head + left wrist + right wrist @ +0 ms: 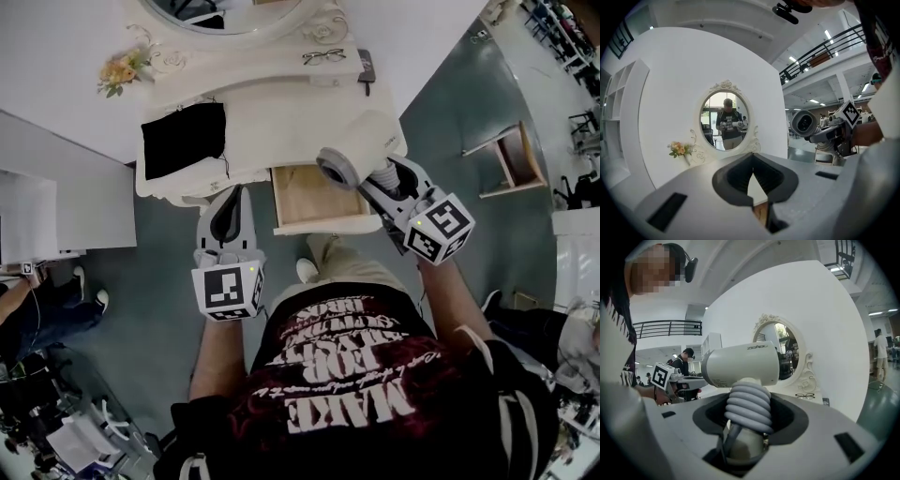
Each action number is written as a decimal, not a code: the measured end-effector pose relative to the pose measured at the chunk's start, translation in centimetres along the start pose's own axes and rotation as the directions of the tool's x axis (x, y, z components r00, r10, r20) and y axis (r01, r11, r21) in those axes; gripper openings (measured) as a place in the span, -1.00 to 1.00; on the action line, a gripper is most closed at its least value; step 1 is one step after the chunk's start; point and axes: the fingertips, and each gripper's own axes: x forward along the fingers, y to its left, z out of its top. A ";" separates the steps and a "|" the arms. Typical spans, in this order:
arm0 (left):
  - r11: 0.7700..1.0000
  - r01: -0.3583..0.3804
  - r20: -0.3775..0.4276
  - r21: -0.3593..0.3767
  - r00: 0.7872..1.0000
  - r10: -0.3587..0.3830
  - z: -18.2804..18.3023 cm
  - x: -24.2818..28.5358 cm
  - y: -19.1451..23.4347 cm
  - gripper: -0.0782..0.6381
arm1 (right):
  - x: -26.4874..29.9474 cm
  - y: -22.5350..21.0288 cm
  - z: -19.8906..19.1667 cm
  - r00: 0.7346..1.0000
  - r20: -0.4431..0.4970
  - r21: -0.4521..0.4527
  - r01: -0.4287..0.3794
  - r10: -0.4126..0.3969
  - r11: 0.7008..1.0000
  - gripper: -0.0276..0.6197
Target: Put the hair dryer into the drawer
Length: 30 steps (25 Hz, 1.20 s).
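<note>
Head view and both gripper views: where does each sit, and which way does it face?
Head view: on the head, steeply down at the vanity and open drawer; chest, arms, left tool, right tool show.
Left gripper view: on the left tool, toward the mirror; its shut, empty jaws and shirt show.
Right gripper view: on the right tool, toward the mirror; its jaws clamp the hair dryer; shirt at left.
Shared: both gripper views see the mirror and each other's tool.

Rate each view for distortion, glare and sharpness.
Head view: evenly lit and sharp, though the white dressing table nearly washes out. Left gripper view: strong fisheye curve, black corners, ceiling strip lights glaring. Right gripper view: same fisheye; the hair dryer is crisp, and a mosaic patch sits top left.
</note>
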 end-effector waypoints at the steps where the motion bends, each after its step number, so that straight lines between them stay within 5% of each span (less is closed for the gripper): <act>1: 1.000 -0.009 -0.010 -0.005 1.000 0.009 -0.5 -0.1 0.3 -0.77 | 0.6 -0.2 -0.6 1.000 -0.014 0.003 -0.004 0.004 1.000 -0.20; 15: 0.998 -0.057 -0.085 -0.005 0.995 0.057 -2.4 3.1 1.4 -0.77 | 7.6 -2.4 -11.4 0.963 -0.237 0.047 -0.120 0.128 0.992 -0.20; 30: 0.995 -0.047 -0.213 -0.083 0.977 0.029 -9.2 7.2 0.7 -0.77 | 11.9 -3.7 -24.1 0.859 -0.460 0.103 -0.199 0.224 0.975 -0.20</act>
